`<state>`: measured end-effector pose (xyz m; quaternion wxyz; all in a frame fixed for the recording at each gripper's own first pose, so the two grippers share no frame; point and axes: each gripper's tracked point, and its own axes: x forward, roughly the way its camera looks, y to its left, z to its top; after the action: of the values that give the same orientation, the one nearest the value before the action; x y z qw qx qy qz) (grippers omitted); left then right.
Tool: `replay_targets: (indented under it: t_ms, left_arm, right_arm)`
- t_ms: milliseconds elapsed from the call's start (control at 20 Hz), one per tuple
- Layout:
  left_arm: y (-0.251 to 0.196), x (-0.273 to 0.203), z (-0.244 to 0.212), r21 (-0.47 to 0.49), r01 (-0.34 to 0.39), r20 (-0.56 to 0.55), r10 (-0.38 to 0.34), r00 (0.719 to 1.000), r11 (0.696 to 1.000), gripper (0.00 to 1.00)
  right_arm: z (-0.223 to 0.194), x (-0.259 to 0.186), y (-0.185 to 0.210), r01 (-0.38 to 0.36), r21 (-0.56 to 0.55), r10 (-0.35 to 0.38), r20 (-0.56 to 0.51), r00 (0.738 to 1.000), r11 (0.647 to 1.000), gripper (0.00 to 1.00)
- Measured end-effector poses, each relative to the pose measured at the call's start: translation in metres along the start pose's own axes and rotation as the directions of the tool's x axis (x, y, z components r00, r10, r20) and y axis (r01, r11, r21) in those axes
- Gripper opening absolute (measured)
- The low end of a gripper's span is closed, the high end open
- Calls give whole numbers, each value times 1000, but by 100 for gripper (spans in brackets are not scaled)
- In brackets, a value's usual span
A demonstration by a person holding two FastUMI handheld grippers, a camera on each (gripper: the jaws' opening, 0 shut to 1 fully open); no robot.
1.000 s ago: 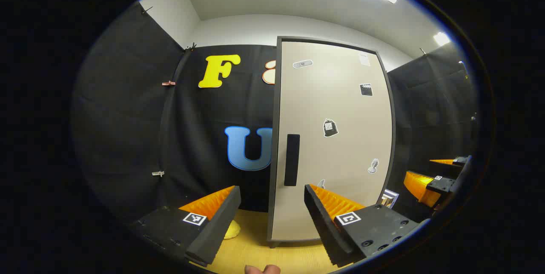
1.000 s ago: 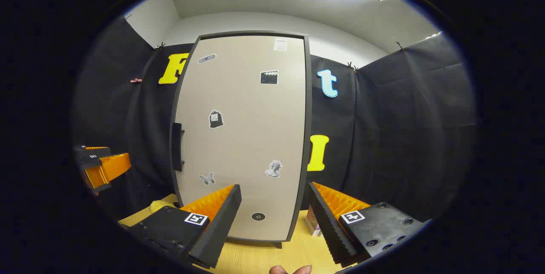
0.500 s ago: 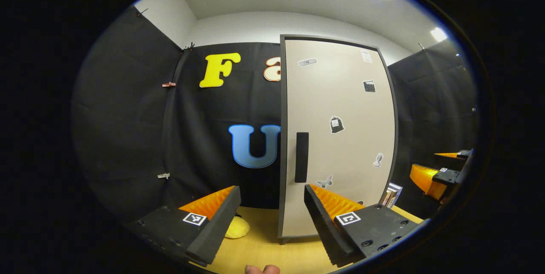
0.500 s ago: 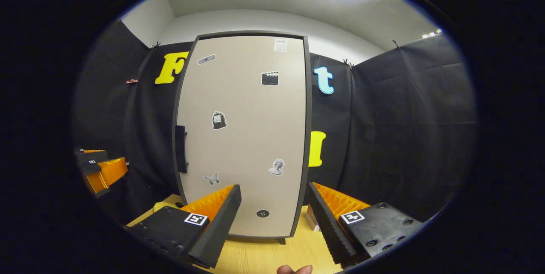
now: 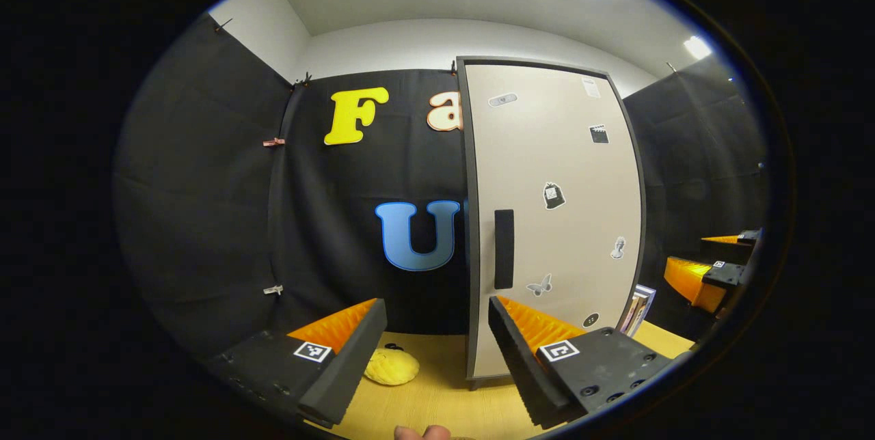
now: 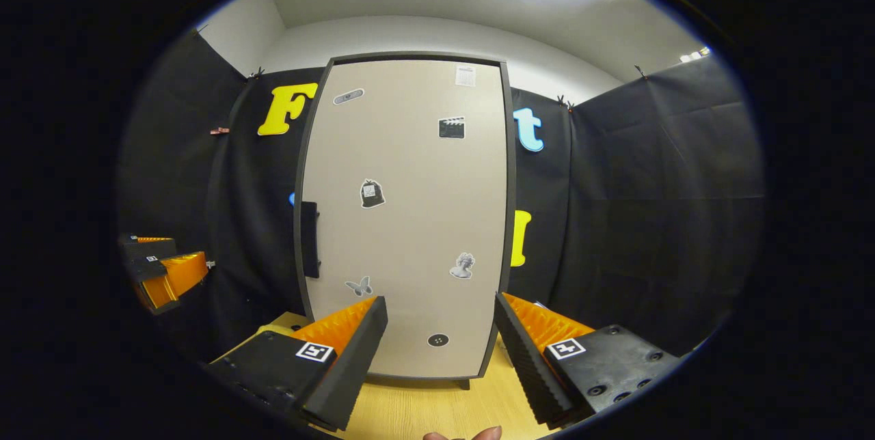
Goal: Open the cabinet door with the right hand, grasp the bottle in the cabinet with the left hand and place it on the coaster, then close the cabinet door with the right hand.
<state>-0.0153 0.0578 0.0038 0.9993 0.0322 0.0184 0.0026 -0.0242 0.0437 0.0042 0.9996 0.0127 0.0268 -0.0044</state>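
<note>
The tall cabinet [image 5: 554, 221] has a beige door with a dark frame and stickers, and the door is shut, hiding what is inside. Its black vertical handle [image 5: 504, 249] sits on the door's left edge. A yellow coaster [image 5: 391, 366] lies on the wooden table left of the cabinet. My left gripper [image 5: 437, 351] is open and holds nothing, hovering short of the handle side. My right gripper [image 6: 441, 351] is open too, facing the door [image 6: 410, 221] from a distance, with the handle [image 6: 310, 240] to its upper left. Each gripper shows in the other's view: the right gripper [image 5: 704, 276], the left gripper [image 6: 164, 269].
The cabinet stands on a light wooden table [image 5: 437, 395]. Some books [image 5: 636, 307] lean at the cabinet's right side. Black cloth walls close the booth behind and on both sides. A fingertip [image 5: 422, 432] shows at the lower edge.
In the left gripper view the cabinet has slid rightward and looks smaller, and more of the coaster shows. In the right gripper view the door has shifted slightly right. Both grippers stayed open.
</note>
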Motion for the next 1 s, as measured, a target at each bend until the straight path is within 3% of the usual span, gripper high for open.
replay_targets:
  t_ms: [450, 1000]
  left_arm:
    - [10, 1, -3, 2, 11, 0, -11, 1000, 1000, 95]
    - [44, 1, -35, -21, -5, -54, 4, 999, 1000, 95]
  right_arm:
    - [3, 6, 37, -33, 39, 34, -11, 999, 999, 97]
    - [4, 79, 140, -132, 74, 134, -20, 991, 988, 97]
